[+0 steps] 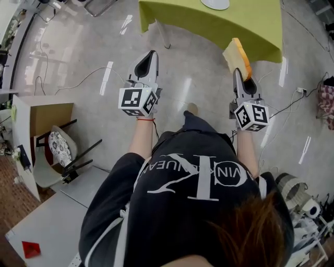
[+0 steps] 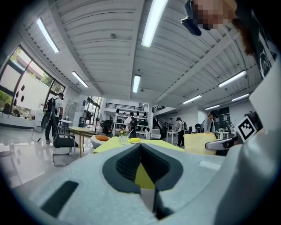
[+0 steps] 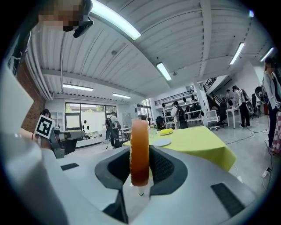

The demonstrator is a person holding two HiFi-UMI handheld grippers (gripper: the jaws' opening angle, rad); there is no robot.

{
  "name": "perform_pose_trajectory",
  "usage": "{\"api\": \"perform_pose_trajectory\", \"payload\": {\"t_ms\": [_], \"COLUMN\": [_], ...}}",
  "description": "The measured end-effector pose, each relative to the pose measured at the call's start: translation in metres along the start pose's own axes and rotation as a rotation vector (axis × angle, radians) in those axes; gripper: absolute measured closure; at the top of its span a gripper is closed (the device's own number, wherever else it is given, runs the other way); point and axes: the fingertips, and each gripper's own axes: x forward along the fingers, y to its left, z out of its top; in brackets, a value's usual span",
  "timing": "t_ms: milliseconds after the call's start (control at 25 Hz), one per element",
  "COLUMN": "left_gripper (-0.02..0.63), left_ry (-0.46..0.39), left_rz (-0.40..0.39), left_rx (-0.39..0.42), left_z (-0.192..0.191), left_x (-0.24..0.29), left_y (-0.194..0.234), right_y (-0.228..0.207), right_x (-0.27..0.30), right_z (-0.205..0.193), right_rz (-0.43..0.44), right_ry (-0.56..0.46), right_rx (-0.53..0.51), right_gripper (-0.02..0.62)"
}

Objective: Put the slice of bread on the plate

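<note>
We hold the slice of bread (image 1: 237, 56) clamped on edge in our right gripper (image 1: 240, 73), short of the green table (image 1: 209, 26); our left gripper (image 1: 148, 58) is closed, empty. Carrying step, seemingly. Next: reach the white plate (image 1: 215, 4), lower, release.

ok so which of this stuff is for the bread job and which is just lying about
For the job: brown-crusted bread slice, right gripper clamping it, round white plate, lime-green table.
Lying about: open cardboard box, patterned white chair, small red object.

Left tongs (image 2: 141, 146) together, empty, before a green table (image 2: 115, 144)
</note>
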Motion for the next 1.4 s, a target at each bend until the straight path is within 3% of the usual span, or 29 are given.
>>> {"api": "perform_pose_trajectory", "payload": {"t_ms": [480, 880, 1400], "left_gripper": [0.598, 0.598, 0.598], "left_ry": [-0.013, -0.001, 0.069], "left_rz": [-0.024, -0.031, -0.042], "left_rx": [0.029, 0.046, 0.022], "left_z": [0.008, 0.018, -0.009], "left_x": [0.078, 0.098, 0.135], "left_y": [-0.003, 0.003, 0.016], "right_y": [-0.054, -0.06, -0.074], "right_x": [0.055, 0.074, 0.11], "right_z": [0.013, 0.017, 0.004], "right_rz": [0.0, 0.017, 0.019], "right_ry": [-0.02, -0.018, 0.029], "right_rx": [0.011, 0.035, 0.058], "right_gripper": [0.497, 0.497, 0.497]}}
